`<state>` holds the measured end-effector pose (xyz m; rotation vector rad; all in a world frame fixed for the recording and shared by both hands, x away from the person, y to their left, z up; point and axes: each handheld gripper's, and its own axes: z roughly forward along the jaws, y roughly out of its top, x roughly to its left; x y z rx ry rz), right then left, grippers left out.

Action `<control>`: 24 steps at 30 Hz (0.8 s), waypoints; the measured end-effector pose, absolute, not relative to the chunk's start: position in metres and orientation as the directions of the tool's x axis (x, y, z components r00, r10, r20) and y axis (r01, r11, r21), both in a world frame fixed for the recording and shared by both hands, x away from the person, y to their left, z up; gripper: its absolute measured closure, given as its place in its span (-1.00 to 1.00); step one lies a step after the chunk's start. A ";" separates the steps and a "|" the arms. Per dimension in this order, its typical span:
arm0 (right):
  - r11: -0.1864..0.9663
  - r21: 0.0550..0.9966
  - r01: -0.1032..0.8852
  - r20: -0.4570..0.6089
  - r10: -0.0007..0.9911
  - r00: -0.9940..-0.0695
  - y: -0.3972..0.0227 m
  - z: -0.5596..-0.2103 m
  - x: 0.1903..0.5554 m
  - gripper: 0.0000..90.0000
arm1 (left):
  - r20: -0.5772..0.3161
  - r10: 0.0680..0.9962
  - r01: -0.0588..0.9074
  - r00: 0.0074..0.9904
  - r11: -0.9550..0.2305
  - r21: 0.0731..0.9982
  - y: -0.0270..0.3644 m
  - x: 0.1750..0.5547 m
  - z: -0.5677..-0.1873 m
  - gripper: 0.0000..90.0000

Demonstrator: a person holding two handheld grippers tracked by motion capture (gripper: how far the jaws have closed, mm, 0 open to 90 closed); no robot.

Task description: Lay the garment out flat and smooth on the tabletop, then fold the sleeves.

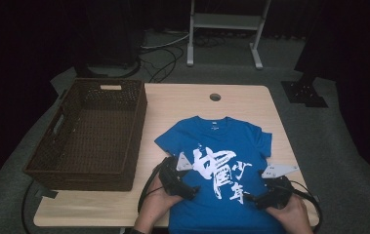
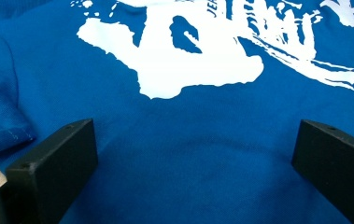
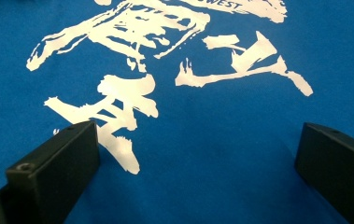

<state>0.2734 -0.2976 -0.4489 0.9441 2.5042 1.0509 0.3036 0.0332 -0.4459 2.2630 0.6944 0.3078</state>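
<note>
Blue T-shirt (image 1: 221, 146) lies flat on the table (image 1: 173, 102) beside the basket (image 1: 94, 131); left gripper (image 1: 192, 191) and right gripper (image 1: 251, 199) both gape wide; soft, light cloth, best pinched at an edge.

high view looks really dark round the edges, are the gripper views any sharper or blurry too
High view: the table is lit but the floor and background fall into near black, and the picture is soft. Left gripper view: the blue shirt is evenly lit and fairly sharp, jaws slightly soft. Right gripper view: the white print is crisp, no glare.
</note>
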 end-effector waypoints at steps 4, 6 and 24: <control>0.523 0.714 0.465 0.007 0.659 -0.752 -0.298 -0.449 0.273 -1.00 | 0.013 0.565 0.388 0.825 -0.583 0.714 0.033 0.304 -0.446 -1.00; 0.523 0.714 0.465 0.007 0.659 -0.752 -0.298 -0.449 0.273 -1.00 | 0.013 0.565 0.388 0.825 -0.582 0.714 0.033 0.304 -0.446 -1.00; 0.484 0.764 0.427 -0.026 0.684 -0.729 -0.305 -0.439 0.271 -1.00 | 0.013 0.566 0.388 0.824 -0.581 0.715 0.033 0.304 -0.446 -1.00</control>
